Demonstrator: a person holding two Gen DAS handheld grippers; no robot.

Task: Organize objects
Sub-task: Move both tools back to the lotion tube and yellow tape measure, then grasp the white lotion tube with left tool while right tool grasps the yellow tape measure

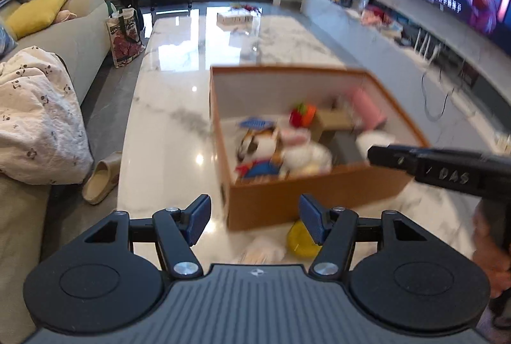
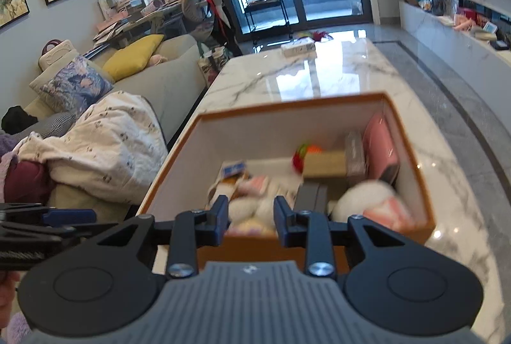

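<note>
An orange cardboard box (image 1: 271, 206) with white inner walls stands on the marble table (image 1: 172, 127). It holds plush toys (image 1: 271, 149), a strawberry toy (image 1: 300, 114) and a pink item (image 1: 367, 108). My left gripper (image 1: 255, 218) hovers open before the box's near corner with nothing between its fingers. A yellow round object (image 1: 298, 240) and a pale item (image 1: 263, 251) lie on the table just beneath it. My right gripper (image 2: 251, 213) hangs over the box's near wall (image 2: 255, 248), jaws partly apart and empty, with plush toys (image 2: 252, 206) below. The right gripper (image 1: 380, 154) also reaches in from the right.
A sofa (image 1: 80, 34) with a patterned blanket (image 1: 35, 117) runs along the table's left side, and a slipper (image 1: 102, 178) lies on the floor. A white box (image 1: 234, 18) sits at the table's far end. A TV cabinet (image 1: 415, 56) runs along the right.
</note>
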